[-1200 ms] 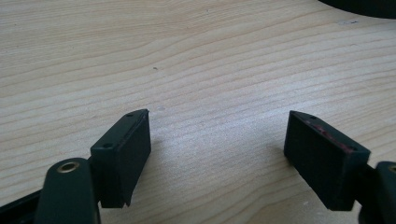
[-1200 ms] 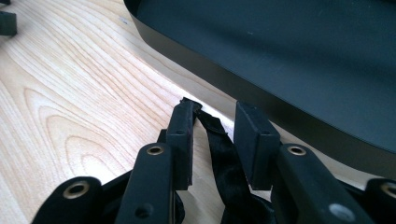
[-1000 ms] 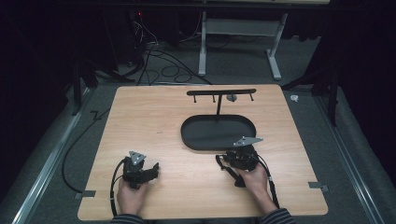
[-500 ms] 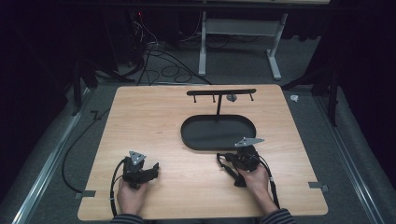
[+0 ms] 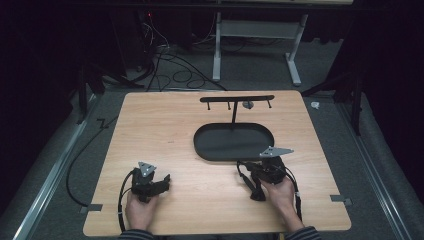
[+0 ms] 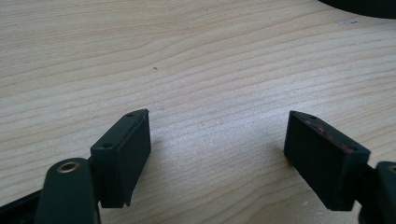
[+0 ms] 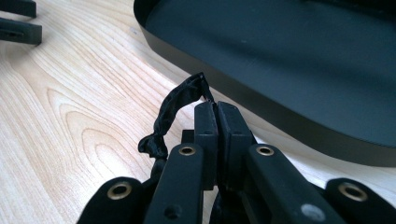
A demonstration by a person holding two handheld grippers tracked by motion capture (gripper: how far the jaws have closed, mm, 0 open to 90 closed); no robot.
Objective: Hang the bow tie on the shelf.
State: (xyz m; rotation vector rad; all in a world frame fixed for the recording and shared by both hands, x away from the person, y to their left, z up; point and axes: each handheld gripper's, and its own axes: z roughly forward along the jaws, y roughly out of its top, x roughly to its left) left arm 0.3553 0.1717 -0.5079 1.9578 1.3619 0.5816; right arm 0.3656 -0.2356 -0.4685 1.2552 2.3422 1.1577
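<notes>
Right gripper (image 5: 260, 186) in the high view rests near the front right of the light wooden table (image 5: 165, 130), held by the person's right hand (image 5: 280, 192), just in front of the black oval metal tray (image 5: 220, 147). From that tray rises a thin black post carrying a T-shaped rack (image 5: 236, 99) with small pegs, and a small grey thing, too small to make out, hangs from it. The left gripper (image 5: 161, 184) lies at the front left in the left hand (image 5: 140, 210), well apart from the tray.

Seen from the left gripper view, the left gripper (image 6: 217, 140) has its two black jaws spread wide over bare wood grain, with nothing between them.

Seen from the right gripper view, the right gripper (image 7: 217, 112) has just been closing and its jaws now meet, pinching the end of a crumpled black fabric strap (image 7: 170, 114). The strap loops out to the left above the table and curls back down beside the gripper. The tray's rim (image 7: 280, 119) runs just beyond the jaw tips, and the left gripper's jaw ends lie at the far upper left.
</notes>
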